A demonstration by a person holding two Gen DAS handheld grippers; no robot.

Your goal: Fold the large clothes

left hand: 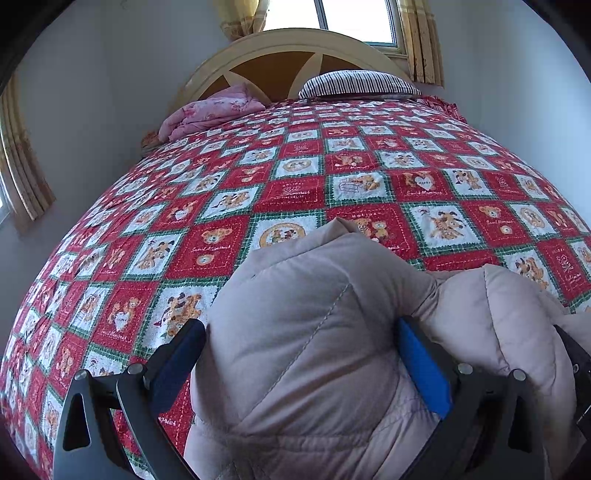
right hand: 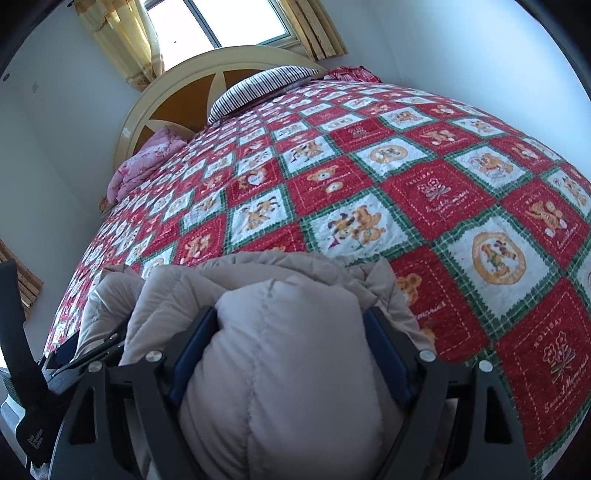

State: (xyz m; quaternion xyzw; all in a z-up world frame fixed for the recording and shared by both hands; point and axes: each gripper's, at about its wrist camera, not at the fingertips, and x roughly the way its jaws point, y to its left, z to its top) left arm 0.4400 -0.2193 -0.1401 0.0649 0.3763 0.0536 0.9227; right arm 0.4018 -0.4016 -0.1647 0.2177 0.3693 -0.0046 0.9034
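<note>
A beige quilted puffer jacket [left hand: 310, 332] is bunched at the near end of the bed. My left gripper [left hand: 301, 339] is shut on a thick fold of it, the fabric bulging between its dark and blue pads. In the right wrist view the same jacket [right hand: 291, 354] fills the space between the fingers of my right gripper [right hand: 291, 339], which is shut on another thick fold. The left gripper [right hand: 85, 350] shows at the left edge of that view, beside the jacket. The jacket's lower part is hidden below both cameras.
The bed is covered by a red, white and green patchwork bedspread [left hand: 295, 177] with teddy bears. At the headboard [left hand: 258, 66] lie a striped pillow [left hand: 358, 83] and a folded pink quilt [left hand: 207, 114]. Walls flank the bed; a curtained window [right hand: 218, 22] is behind it.
</note>
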